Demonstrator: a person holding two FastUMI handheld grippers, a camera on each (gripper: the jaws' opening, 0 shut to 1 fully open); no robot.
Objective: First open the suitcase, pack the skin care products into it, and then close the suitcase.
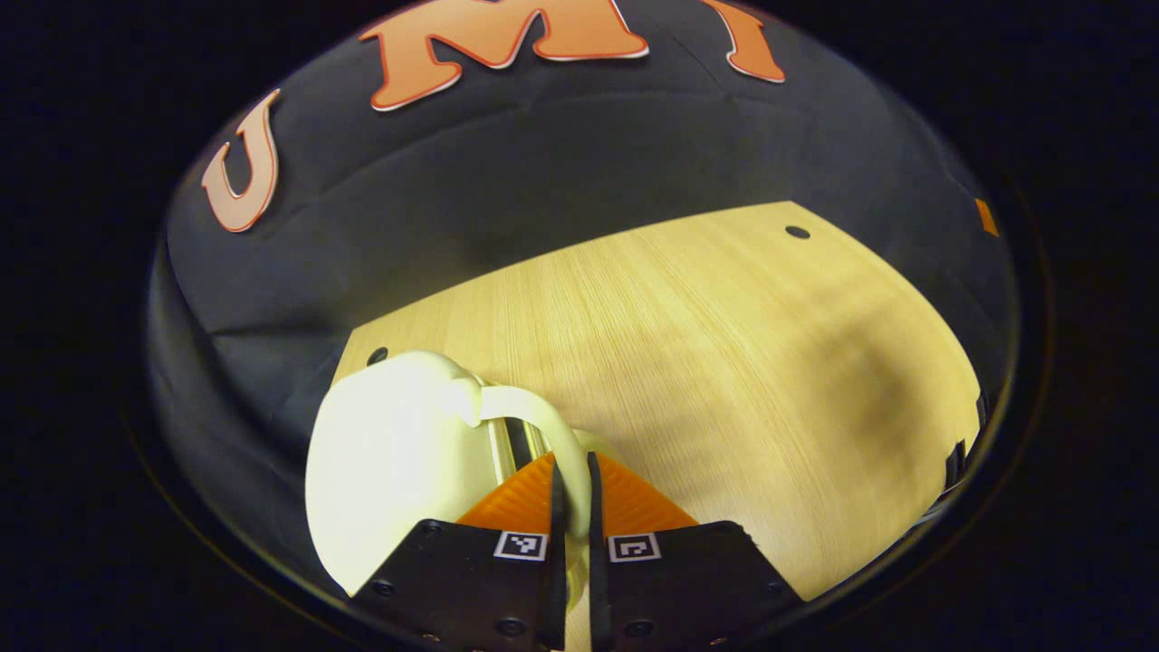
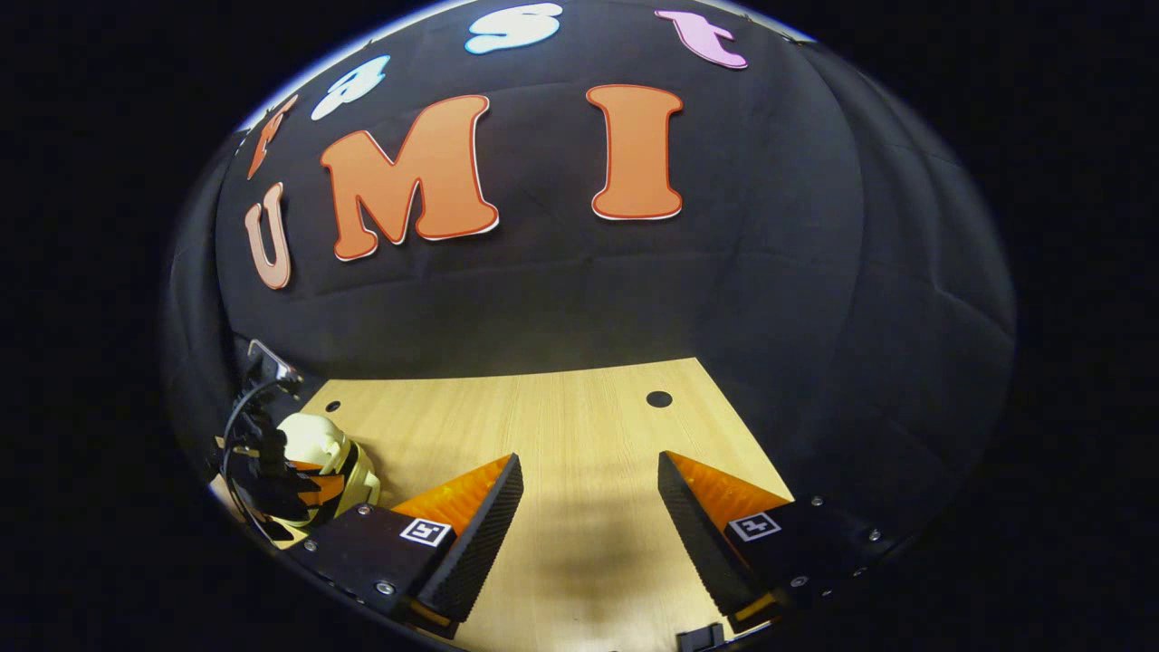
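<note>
Cream-coloured, the small glossy hard-shell suitcase [image 1: 389, 462] sat at the near left corner of the pale wooden table [image 1: 724, 362], its curved handle [image 1: 543, 435] pinched between the left gripper [image 1: 570, 489] fingers. Lifting would best go slowly, keeping the handle seated deep. The right gripper [image 2: 589, 507] hovered low over bare wood, its fingers spread wide and holding nothing.
</note>
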